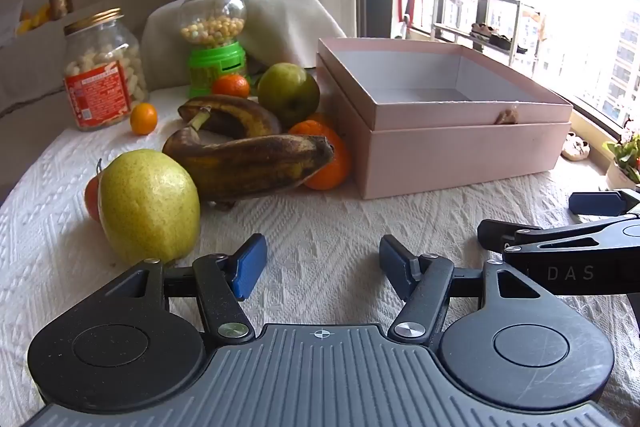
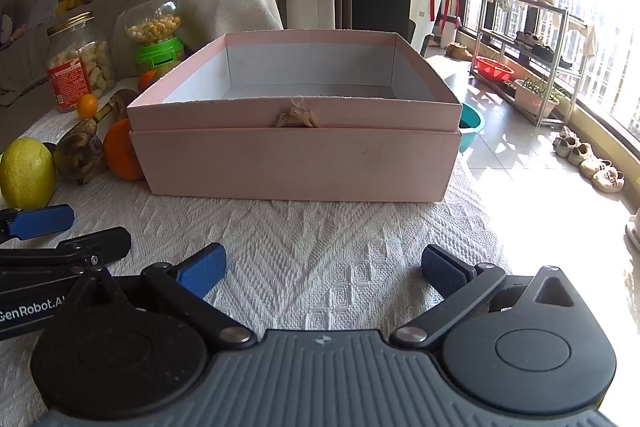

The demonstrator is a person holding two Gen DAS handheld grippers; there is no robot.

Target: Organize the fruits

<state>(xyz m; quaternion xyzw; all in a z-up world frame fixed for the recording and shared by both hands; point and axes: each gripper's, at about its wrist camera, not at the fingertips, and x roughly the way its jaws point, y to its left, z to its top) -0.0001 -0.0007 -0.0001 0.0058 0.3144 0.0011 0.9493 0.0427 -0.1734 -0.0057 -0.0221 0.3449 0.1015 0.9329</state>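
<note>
A yellow pear lies just ahead-left of my open, empty left gripper. Behind it lie two brown overripe bananas, a green apple, oranges and small tangerines. An open, empty pink box stands to their right. In the right wrist view the pink box is straight ahead of my open, empty right gripper, with the pear, a banana and an orange at its left.
A glass jar of snacks and a green candy dispenser stand behind the fruit. The white textured tablecloth covers the table. The table edge drops to the floor at the right, by windows and a shoe rack.
</note>
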